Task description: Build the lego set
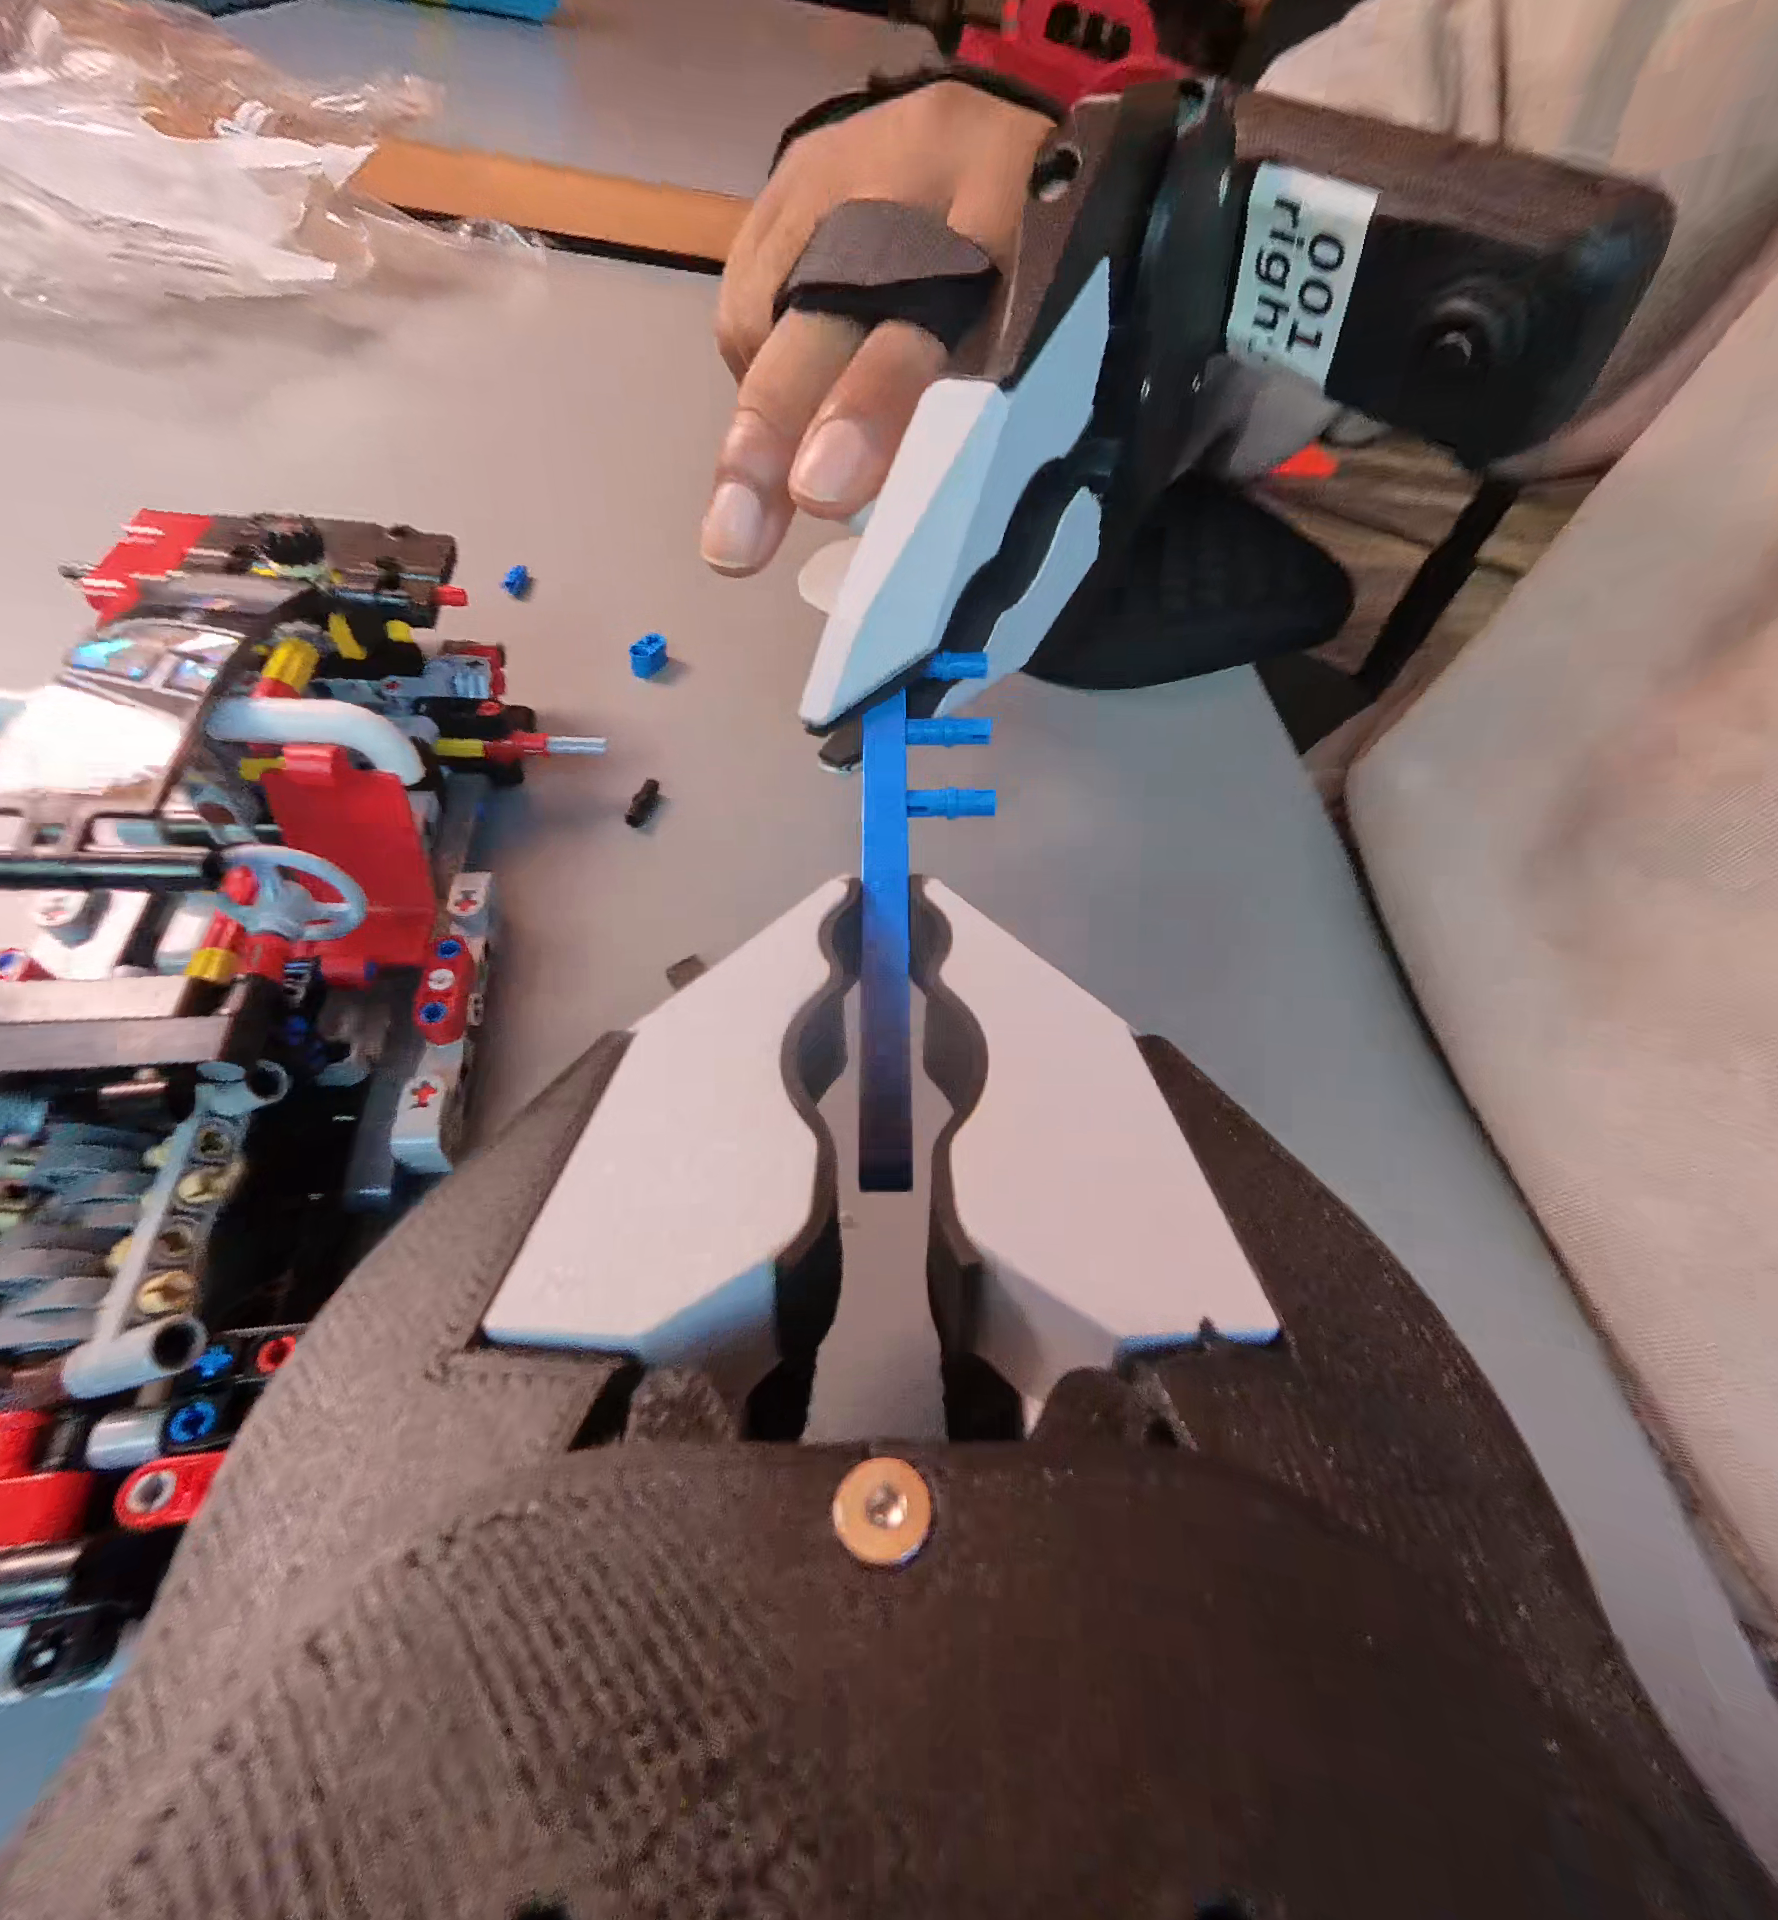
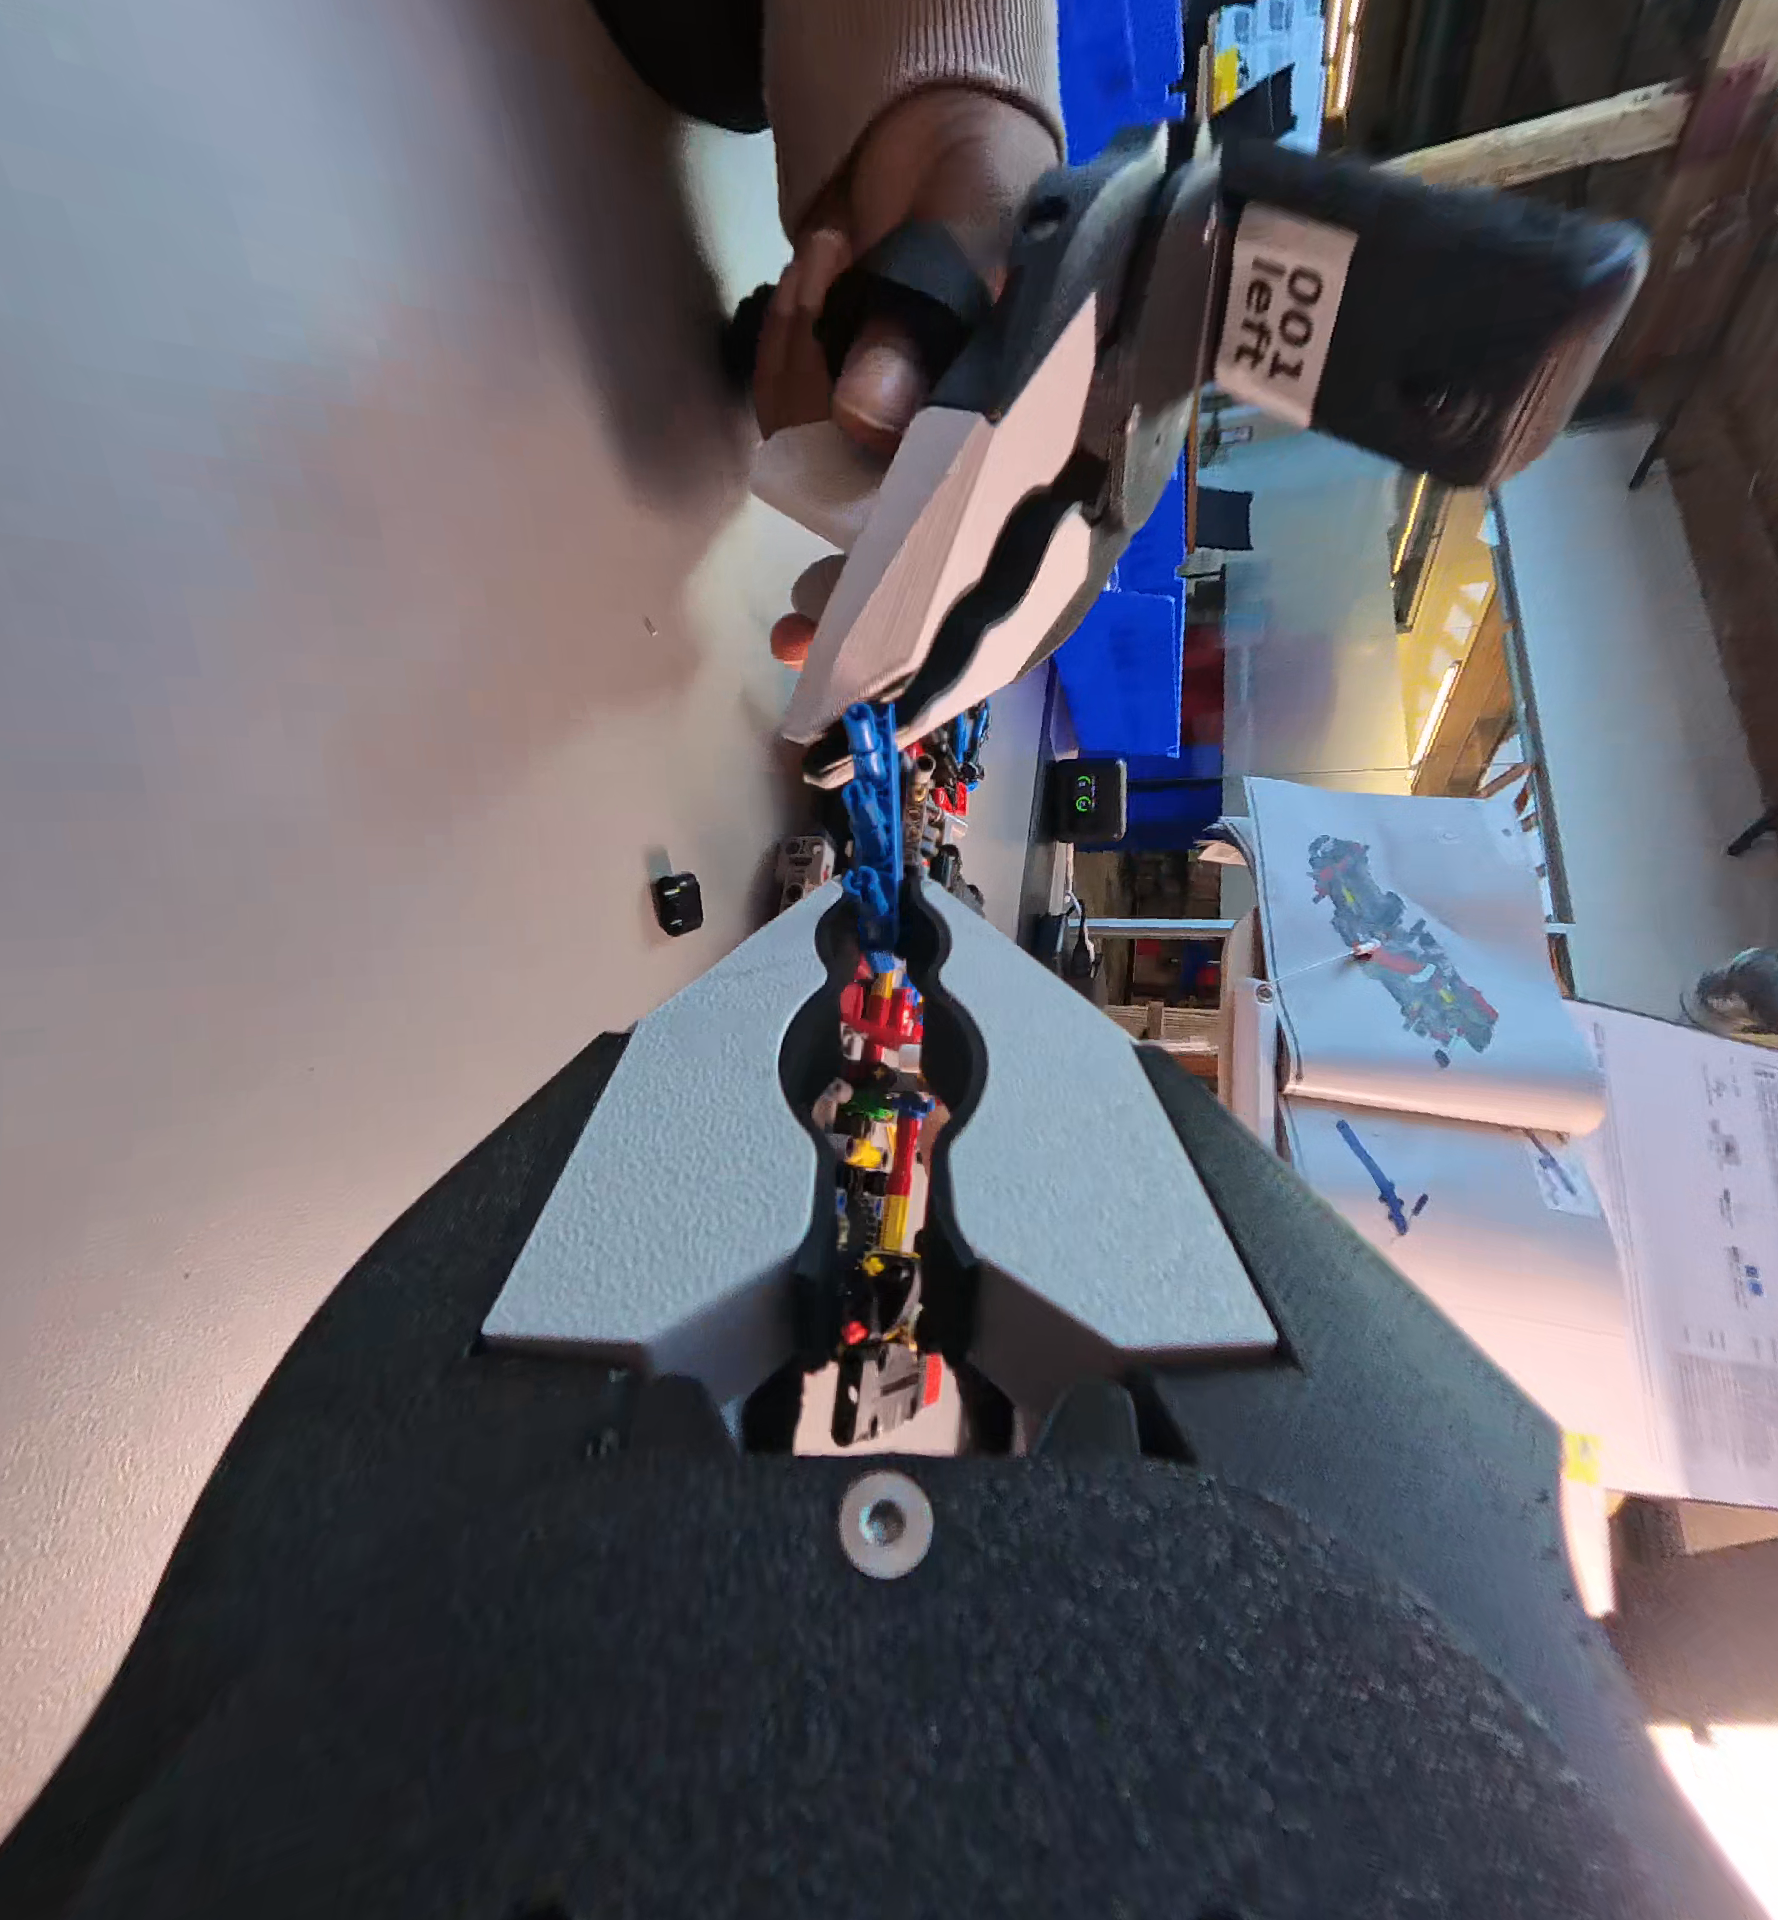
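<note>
The left gripper [image 1: 885, 883] is closed on the lower end of a long blue beam [image 1: 885, 831], and the beam stands straight out between its tips, lifted above the grey table [image 1: 604, 416]; the right gripper [image 1: 843, 727] comes from the far side and pinches the other end of the same beam, so both grippers are clamped on one part. Three blue pins [image 1: 952, 730] stick out sideways from the beam, and the top one lies just at the tips of the right gripper.

I judge that the step is to seat the pins in the beam, or to pass the beam across; to do it well, the left gripper should keep the beam steady while the right one pushes along the axis of the pin, not across it, because the thin beam can twist.

The half-built car model [image 1: 241, 883] waits on the table to the left, well apart; a loose blue connector [image 1: 646, 657] and a small black pin [image 1: 642, 802] lie between.
</note>
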Demonstrator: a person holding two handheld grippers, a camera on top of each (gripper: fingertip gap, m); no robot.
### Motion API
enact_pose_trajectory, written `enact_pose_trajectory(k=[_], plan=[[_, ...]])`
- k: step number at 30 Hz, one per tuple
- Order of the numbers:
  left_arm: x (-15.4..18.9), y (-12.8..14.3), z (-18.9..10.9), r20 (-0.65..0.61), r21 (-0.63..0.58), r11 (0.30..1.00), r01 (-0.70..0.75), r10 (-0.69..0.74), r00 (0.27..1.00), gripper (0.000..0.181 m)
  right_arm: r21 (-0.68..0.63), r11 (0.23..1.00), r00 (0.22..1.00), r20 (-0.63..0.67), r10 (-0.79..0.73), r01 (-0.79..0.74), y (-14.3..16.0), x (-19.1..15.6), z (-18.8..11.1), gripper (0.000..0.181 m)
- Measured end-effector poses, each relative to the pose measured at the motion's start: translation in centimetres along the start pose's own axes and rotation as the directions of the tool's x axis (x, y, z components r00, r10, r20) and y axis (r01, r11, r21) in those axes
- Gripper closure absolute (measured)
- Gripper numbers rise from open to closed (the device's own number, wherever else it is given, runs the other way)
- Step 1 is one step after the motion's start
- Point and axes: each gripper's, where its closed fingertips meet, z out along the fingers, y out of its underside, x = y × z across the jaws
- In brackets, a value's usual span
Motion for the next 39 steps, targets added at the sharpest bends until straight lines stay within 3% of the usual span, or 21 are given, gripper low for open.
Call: enact_pose_trajectory(k=[2,3,5,7,10,12,19,33,39], plan=[[-0.5,-0.3,-0.3,0.075,-0.009,0.997,-0.071,0.071,0.995,0.176,0.013,0.979,0.977,0.068,0.201,-0.202,0.3,-0.2,0.1,0.169],[-0.8,-0.4,-0.5,0.118,-0.019,0.992,-0.123,0.124,0.985,0.176,-0.006,0.934,0.924,0.148,0.353,-0.356,0.6,-0.6,0.0,0.155],[-1.1,-0.3,-0.9,0.178,-0.065,0.972,-0.225,0.233,0.956,0.175,-0.058,0.785,0.740,0.296,0.604,-0.617,0.6,-1.3,-0.6,0.134],[-1.3,-0.4,-1.0,0.212,-0.087,0.952,-0.294,0.306,0.928,0.176,-0.052,0.676,0.622,0.345,0.703,-0.735,0.2,-1.0,-1.0,0.135],[-1.1,-0.5,-0.8,0.224,-0.107,0.935,-0.339,0.355,0.907,0.175,-0.066,0.675,0.620,0.340,0.707,-0.735,0.1,-1.3,-0.8,0.140],[-1.0,-0.3,-0.6,0.226,-0.128,0.926,-0.354,0.375,0.899,0.175,-0.033,0.667,0.621,0.334,0.709,-0.745,-0.3,-1.0,-0.8,0.158],[-0.2,-0.1,-0.5,0.192,-0.146,0.907,-0.394,0.417,0.888,0.175,-0.052,0.650,0.593,0.358,0.721,-0.759,-0.4,-1.8,-0.9,0.158],[1.3,-0.5,-0.5,0.138,-0.111,0.901,-0.420,0.432,0.891,0.173,-0.017,0.526,0.466,0.440,0.768,-0.851,-1.5,-1.4,-1.7,0.159],[1.3,-0.7,-0.7,0.172,-0.142,0.871,-0.471,0.490,0.854,0.173,-0.008,0.526,0.474,0.421,0.773,-0.851,-1.7,-1.2,-1.7,0.159]])
